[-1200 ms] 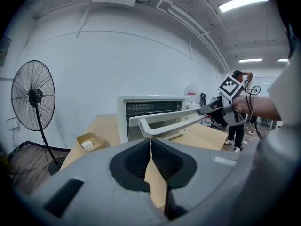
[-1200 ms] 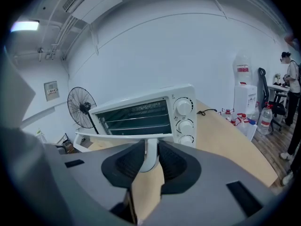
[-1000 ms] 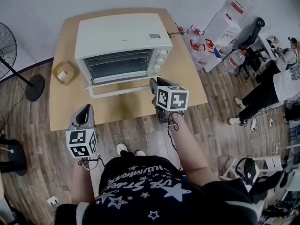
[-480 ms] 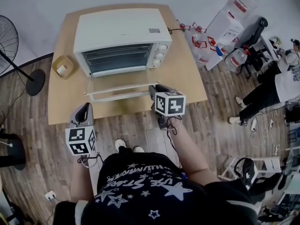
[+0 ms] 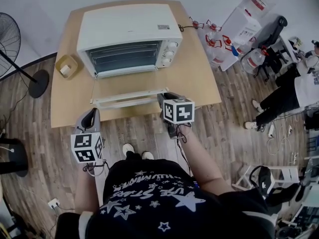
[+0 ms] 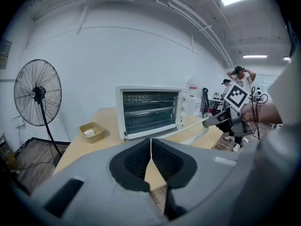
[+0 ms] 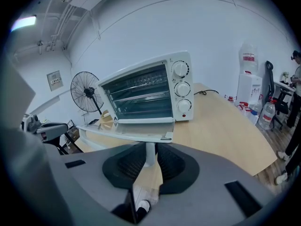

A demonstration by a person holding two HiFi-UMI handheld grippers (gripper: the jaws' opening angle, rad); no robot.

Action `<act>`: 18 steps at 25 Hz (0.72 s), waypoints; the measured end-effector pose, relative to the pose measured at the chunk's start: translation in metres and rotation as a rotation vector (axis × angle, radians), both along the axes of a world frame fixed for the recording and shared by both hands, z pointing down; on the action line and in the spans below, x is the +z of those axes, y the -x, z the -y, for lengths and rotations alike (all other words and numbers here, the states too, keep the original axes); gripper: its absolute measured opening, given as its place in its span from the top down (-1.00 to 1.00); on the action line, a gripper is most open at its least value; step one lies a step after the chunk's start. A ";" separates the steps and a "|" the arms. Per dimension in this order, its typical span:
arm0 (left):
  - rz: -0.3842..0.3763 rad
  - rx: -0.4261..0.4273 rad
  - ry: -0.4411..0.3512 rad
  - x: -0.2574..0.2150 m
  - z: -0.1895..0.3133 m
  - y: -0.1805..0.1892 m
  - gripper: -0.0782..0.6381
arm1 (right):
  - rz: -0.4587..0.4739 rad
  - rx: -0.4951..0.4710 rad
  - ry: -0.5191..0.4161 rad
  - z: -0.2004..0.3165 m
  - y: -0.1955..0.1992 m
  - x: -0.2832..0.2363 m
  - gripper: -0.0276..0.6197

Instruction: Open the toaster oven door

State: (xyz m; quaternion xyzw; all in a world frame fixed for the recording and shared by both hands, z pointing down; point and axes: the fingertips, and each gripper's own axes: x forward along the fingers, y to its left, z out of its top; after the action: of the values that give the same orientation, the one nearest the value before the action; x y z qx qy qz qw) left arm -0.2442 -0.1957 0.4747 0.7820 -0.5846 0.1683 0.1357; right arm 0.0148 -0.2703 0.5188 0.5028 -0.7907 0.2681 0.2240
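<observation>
My right gripper (image 5: 162, 98), jaws just tightened, clamps the handle (image 7: 149, 153) to lower the oven door (image 5: 125, 94); my left gripper (image 5: 90, 116) waits closed, empty.

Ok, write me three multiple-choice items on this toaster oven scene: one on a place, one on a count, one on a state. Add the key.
1. Where is the tan dish?
A. on top of the toaster oven
B. on the floor
C. on the table, beside the oven

2. How many knobs are on the oven's front?
A. two
B. three
C. five

3. How is the oven's door?
A. swung down, open
B. shut
C. lifted off

Key:
1 C: the dish stands on the tabletop at the oven's side away from the knobs.
2 B: the right gripper view shows three in a column.
3 A: the door lies swung down, and the right gripper, whose jaws have just been closing, clamps its handle.
</observation>
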 end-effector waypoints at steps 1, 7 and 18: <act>0.002 0.001 0.002 0.001 -0.001 0.000 0.71 | -0.002 -0.002 0.004 -0.002 0.000 0.003 0.68; 0.006 -0.004 0.022 0.008 -0.008 0.001 0.71 | -0.013 -0.001 0.045 -0.012 -0.002 0.024 0.68; 0.001 -0.004 0.058 0.025 -0.023 0.003 0.71 | -0.045 0.018 0.111 -0.028 -0.007 0.064 0.69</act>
State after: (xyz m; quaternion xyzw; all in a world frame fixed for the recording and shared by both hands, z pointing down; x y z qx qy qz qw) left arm -0.2469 -0.1732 0.4994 0.7764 -0.5811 0.1854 0.1585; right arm 0.0223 -0.2428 0.5832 0.5026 -0.7648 0.3020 0.2670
